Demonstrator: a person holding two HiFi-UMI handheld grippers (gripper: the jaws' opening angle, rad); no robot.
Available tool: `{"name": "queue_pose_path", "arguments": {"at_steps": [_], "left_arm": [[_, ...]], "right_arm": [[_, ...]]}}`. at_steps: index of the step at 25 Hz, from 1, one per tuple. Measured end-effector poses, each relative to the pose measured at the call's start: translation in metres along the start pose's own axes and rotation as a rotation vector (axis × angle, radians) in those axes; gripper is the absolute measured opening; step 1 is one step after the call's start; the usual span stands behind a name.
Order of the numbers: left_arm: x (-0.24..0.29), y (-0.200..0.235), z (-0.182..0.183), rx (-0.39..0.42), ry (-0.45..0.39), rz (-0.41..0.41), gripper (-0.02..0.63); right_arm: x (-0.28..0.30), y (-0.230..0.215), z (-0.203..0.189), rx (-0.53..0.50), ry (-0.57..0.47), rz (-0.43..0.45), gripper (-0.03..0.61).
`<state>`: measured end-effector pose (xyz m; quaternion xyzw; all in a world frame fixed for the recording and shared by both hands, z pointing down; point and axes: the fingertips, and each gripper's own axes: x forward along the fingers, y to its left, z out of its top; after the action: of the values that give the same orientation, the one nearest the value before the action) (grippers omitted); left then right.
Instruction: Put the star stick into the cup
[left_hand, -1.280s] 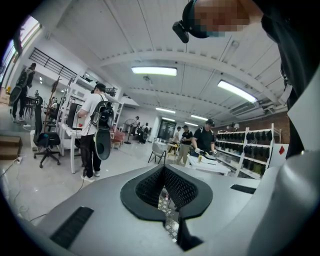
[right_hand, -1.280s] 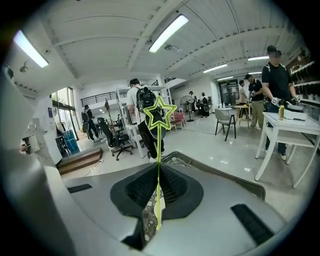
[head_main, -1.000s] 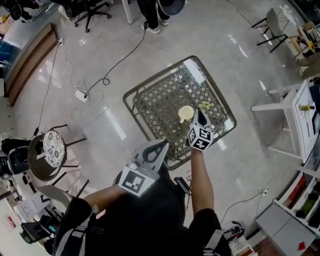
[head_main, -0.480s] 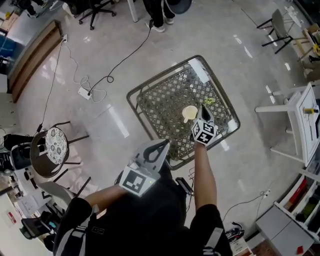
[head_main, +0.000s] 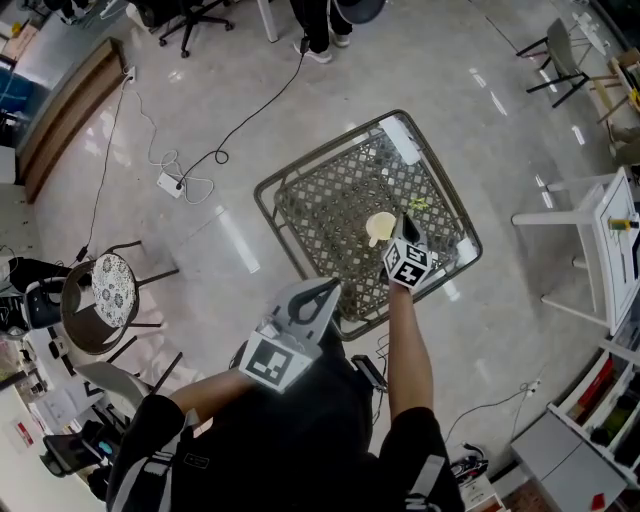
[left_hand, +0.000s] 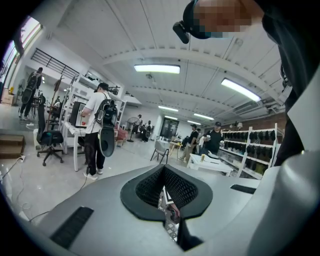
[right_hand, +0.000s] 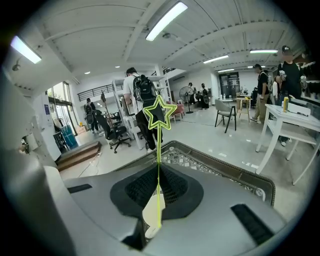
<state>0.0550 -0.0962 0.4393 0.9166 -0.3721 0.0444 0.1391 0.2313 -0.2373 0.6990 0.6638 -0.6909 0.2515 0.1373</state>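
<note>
A green-yellow star stick (right_hand: 159, 113) stands upright between the jaws of my right gripper (right_hand: 159, 175), which is shut on its thin stem. Its lower end hangs just over the cream cup (right_hand: 149, 214), glimpsed below the jaws. In the head view the cup (head_main: 380, 228) sits on the metal lattice table (head_main: 300, 170), with my right gripper (head_main: 403, 228) right beside it and the star (head_main: 418, 205) just past it. My left gripper (head_main: 322, 290) is held close to my body off the table's near corner, shut on nothing, and in its own view the left gripper (left_hand: 164, 172) points into the room.
A cable and power strip (head_main: 163, 185) lie on the floor to the left. A round patterned chair (head_main: 105, 295) stands at the far left and a white table (head_main: 600, 240) at the right. Several people stand further off in the room.
My right gripper with the stick has edged a little forward over the table, closer to the cup. The left gripper has stayed put.
</note>
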Motion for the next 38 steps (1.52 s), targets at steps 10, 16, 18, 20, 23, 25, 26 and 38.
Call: {"name": "queue_pose_path", "arguments": {"at_steps": [10, 16, 18, 20, 23, 25, 26, 38], "left_arm": [[0.007, 0.006, 0.006, 0.000, -0.003, 0.002, 0.015], [0.008, 0.008, 0.005, -0.008, -0.001, 0.002, 0.015], [0.009, 0.008, 0.004, -0.011, 0.003, 0.003, 0.015], [0.009, 0.009, 0.003, -0.012, 0.003, 0.005, 0.015], [0.010, 0.011, 0.003, -0.017, 0.008, 0.008, 0.015], [0.011, 0.012, 0.002, -0.020, 0.007, 0.011, 0.015], [0.011, 0.012, 0.002, -0.023, 0.009, 0.013, 0.015], [0.024, 0.018, -0.002, -0.031, 0.012, 0.023, 0.015]], "right_arm": [[0.001, 0.000, -0.021, -0.002, 0.064, 0.001, 0.014], [0.007, -0.003, -0.031, -0.002, 0.108, -0.008, 0.015], [0.009, -0.005, -0.034, 0.001, 0.120, -0.011, 0.015], [0.011, -0.006, -0.039, 0.005, 0.133, -0.013, 0.015], [0.015, -0.008, -0.045, 0.007, 0.155, -0.016, 0.015], [0.018, -0.009, -0.048, 0.012, 0.167, -0.018, 0.015], [0.019, -0.009, -0.050, 0.015, 0.173, -0.018, 0.015], [0.029, -0.018, -0.067, 0.052, 0.204, -0.032, 0.015]]}}
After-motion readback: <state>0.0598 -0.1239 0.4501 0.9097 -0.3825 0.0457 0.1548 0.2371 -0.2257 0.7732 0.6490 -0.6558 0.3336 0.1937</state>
